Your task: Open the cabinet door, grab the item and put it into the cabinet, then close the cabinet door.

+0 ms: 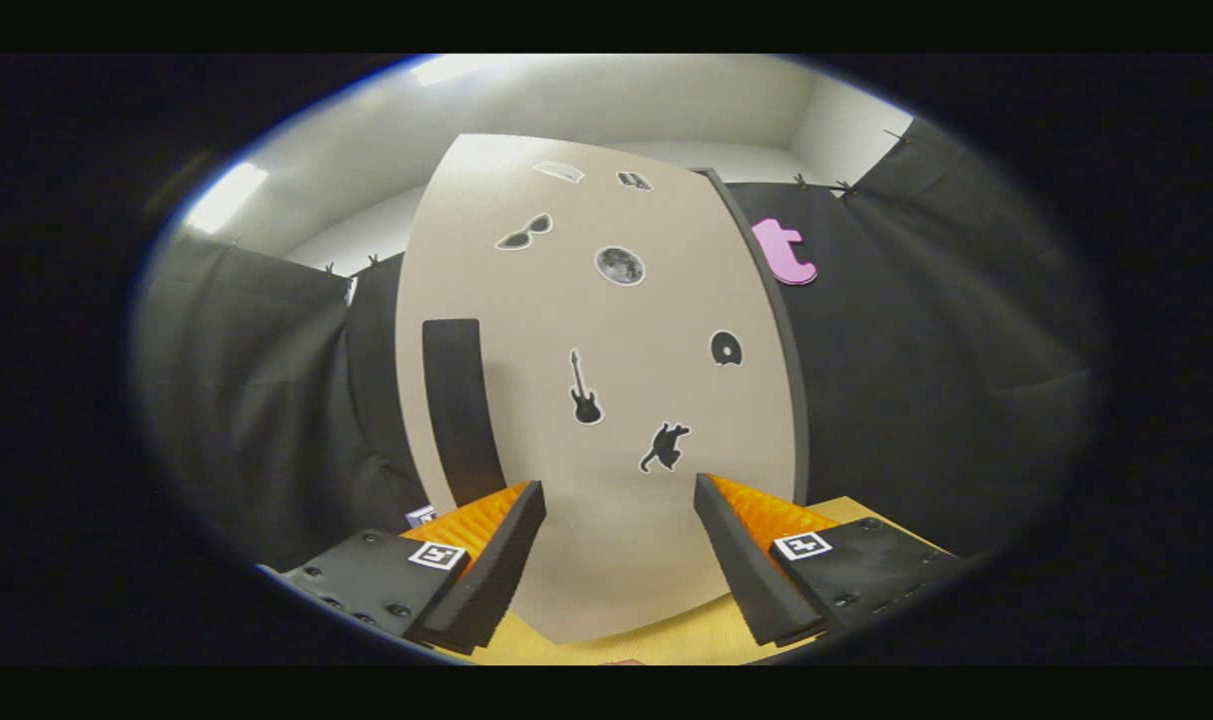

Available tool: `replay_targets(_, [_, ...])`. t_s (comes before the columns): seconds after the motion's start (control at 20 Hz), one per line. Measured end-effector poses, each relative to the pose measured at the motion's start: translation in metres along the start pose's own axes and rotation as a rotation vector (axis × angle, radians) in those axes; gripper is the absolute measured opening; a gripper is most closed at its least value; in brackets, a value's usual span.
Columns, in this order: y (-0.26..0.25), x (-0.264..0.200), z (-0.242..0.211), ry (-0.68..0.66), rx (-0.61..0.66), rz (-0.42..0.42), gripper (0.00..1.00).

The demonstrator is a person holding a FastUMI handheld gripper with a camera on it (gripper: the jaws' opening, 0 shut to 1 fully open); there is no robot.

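Tool [618, 495] sits low in the frame, its 2 fingers [496, 560] spread wide apart with nothing between them, just bare door surface showing in the gap. Each finger carries a small square marker tag [437, 556] on its upper face.

Cabinet door [606, 400] fills the center of the frame, straight ahead of the fingers and close. It is a beige flat panel, shut as far as can be told, with a dark edge strip [781, 360] running down its right side. A dark vertical handle [461, 410] sits on the door's left part, just above and beyond the left finger, not touched by it.

Stickers are scattered on the door: sunglasses [524, 233] at upper left of the panel, a round moon-like disc [620, 265] at upper center, a black guitar [585, 390] at center, a disc shape [726, 348] at right, a dark animal silhouette [664, 447] just above the gap between the fingers, and 2 small ones near the top edge, too small to tell.

Yellow bench [666, 640] shows at the bottom of the frame, under the door's lower edge and between the finger bases. Black cloth wall [926, 380] hangs on both sides of the cabinet. White ceiling [586, 100] with bright light strips runs across the top left of the frame.

The item to be stored cannot be picked out here.
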State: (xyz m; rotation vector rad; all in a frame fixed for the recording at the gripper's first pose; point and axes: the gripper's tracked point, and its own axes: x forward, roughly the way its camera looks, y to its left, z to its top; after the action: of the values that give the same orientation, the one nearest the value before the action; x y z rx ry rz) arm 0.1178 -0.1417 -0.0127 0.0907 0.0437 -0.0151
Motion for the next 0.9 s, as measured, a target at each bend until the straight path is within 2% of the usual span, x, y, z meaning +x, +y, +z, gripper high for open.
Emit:
replay_targets(0.3, [0.004,-0.008,-0.003,0.008,0.0,0.028,0.96])
replay_targets(0.6, [-0.008,-0.042,0.008,-0.016,-0.062,-0.035,0.96])
replay_targets(0.9, [0.02,-0.083,0.004,0.004,-0.113,-0.063,0.96])
